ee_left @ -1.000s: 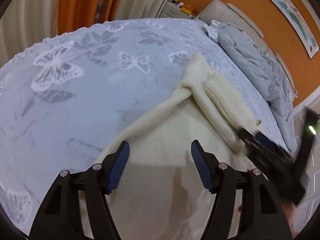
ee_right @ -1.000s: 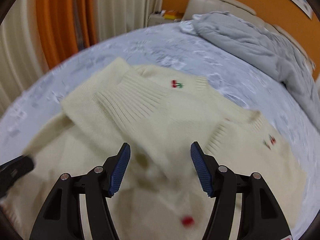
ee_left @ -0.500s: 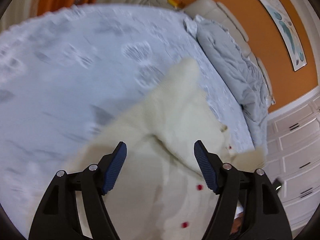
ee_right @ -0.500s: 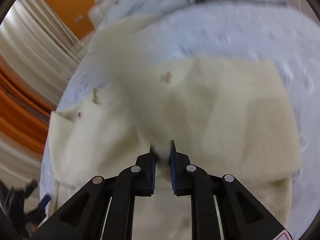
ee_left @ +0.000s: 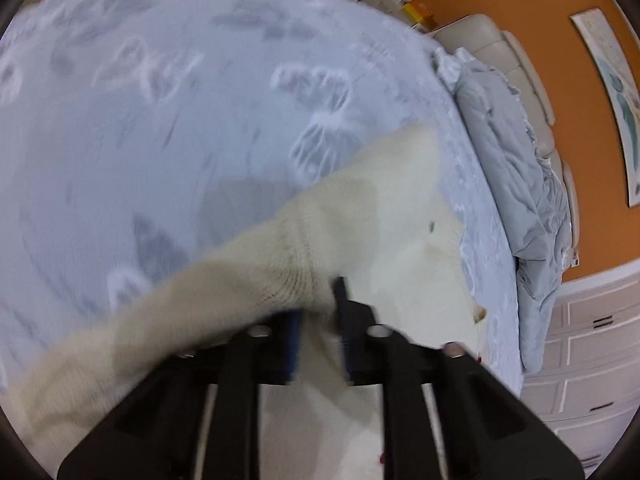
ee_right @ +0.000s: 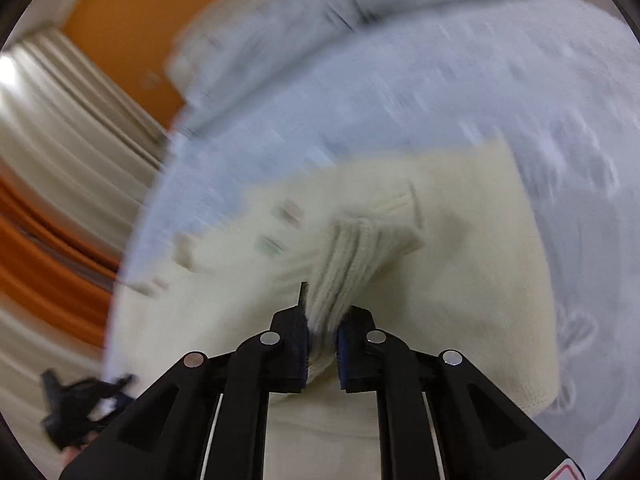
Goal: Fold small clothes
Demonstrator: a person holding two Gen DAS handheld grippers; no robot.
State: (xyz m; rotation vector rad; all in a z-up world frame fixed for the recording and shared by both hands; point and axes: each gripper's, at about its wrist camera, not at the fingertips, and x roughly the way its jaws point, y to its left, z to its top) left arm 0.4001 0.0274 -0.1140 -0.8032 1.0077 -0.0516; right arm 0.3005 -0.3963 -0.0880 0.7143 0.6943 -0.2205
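Note:
A cream knit sweater with small cherry motifs lies on the pale blue butterfly bedcover. My left gripper is shut on a knit fold of it, and the cloth trails off to the lower left, lifted and blurred. In the right wrist view the sweater spreads ahead, and my right gripper has its jaws closing on a bunched ribbed cuff that the pads pinch. The left gripper shows as a dark blur at the lower left.
A crumpled grey duvet lies along the bed's far side by a beige headboard and an orange wall. White drawers stand at the right. Cream and orange curtains hang beyond the bed's edge.
Both grippers went from open to shut on the sweater. The left moved in over the cloth and lifted a fold; the right swung round and now pinches the ribbed cuff.

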